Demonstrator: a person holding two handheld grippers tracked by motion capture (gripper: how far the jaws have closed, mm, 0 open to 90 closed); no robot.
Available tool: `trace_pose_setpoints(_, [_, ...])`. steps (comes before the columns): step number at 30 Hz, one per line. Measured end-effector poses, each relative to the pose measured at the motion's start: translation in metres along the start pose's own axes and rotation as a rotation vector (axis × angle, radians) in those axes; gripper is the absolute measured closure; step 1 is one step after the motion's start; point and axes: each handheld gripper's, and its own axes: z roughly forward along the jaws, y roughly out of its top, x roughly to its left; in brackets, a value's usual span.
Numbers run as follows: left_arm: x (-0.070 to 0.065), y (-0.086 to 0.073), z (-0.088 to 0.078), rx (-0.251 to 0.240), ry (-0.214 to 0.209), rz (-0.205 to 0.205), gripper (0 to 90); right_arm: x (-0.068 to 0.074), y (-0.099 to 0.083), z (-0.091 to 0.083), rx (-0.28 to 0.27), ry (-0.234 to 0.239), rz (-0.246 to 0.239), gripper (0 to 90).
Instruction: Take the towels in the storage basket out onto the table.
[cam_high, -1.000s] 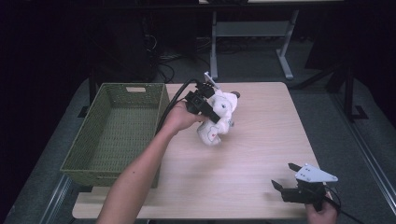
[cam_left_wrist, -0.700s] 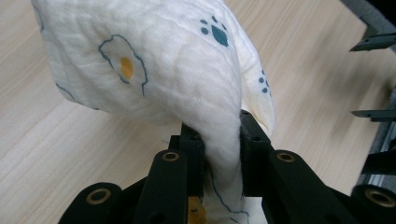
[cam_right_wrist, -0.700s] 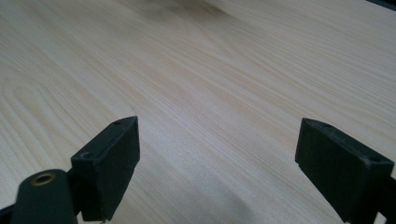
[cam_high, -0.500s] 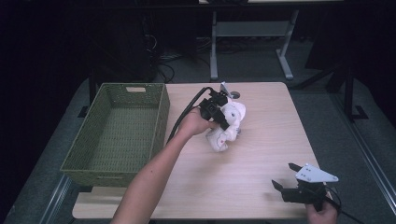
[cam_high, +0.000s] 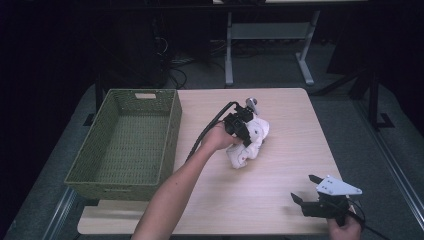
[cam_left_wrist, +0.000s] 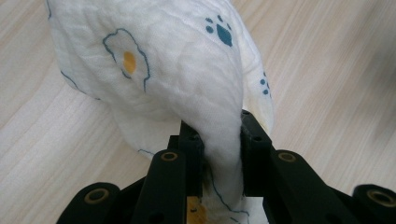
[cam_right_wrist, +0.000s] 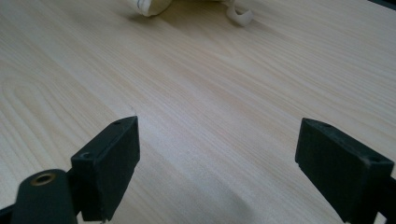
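- Left gripper (cam_high: 246, 131): seen in the high view just right of the frame's centre, carried by a hand whose bare forearm rises from the bottom edge. In the left gripper view (cam_left_wrist: 218, 140) its two black jaws stand close together and are clamped on a fold of the cloth, which bunches between the pads.
- Cloth (cam_high: 249, 142): a white, crinkled fabric printed with blue-outlined shapes that have orange centres, and with dark blue paw marks. In the high view it sits bunched at the middle of the table, under and beside the left gripper. In the left gripper view (cam_left_wrist: 163, 60) it billows over the upper half of the frame, with the wood grain visible around it.
- Right gripper (cam_high: 320, 200): lower right of the high view, low over the near corner of the table, well apart from the cloth. In the right gripper view (cam_right_wrist: 219, 172) its jaws stand wide apart with only bare wood between them; a pale edge of the cloth (cam_right_wrist: 149, 5) shows at the top of that frame.
- Table (cam_high: 280, 200): light wood top filling the centre of the high view.
- Basket (cam_high: 170, 135): green woven, rectangular, at the left of the high view, on the table's left side, near the cloth but not touching it.
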Motion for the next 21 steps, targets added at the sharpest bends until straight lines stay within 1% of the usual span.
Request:
trace_pose_setpoints(1, [0.000, 0.001, 0.003, 0.005, 0.001, 0.003, 74.9, 0.000, 0.000, 0.000, 0.000, 0.000, 0.000, 13.5])
trace_pose_setpoints(3, [-0.001, 0.001, 0.005, 0.006, 0.001, 0.003, 74.8, -0.001, 0.000, 0.000, 0.000, -0.002, -0.005, 13.5])
trace_pose_setpoints(6, [-0.001, 0.004, 0.011, 0.018, 0.005, 0.002, 74.5, -0.001, 0.000, 0.000, 0.000, -0.003, 0.000, 13.4])
trace_pose_setpoints(10, [-0.003, 0.006, 0.016, 0.017, 0.004, 0.001, 74.0, -0.001, 0.000, 0.000, 0.001, -0.004, -0.003, 13.5])
trace_pose_setpoints(17, [-0.010, 0.012, 0.028, 0.044, 0.025, 0.019, 72.5, 0.000, 0.000, 0.000, 0.002, -0.003, 0.000, 13.5])
trace_pose_setpoints(18, [-0.010, 0.012, 0.029, 0.039, 0.025, 0.019, 72.4, 0.000, 0.000, 0.000, 0.003, -0.003, -0.001, 13.5])
trace_pose_setpoints(21, [-0.010, 0.013, 0.032, 0.045, 0.027, 0.016, 71.7, 0.001, 0.000, 0.000, 0.004, -0.004, -0.002, 13.5])
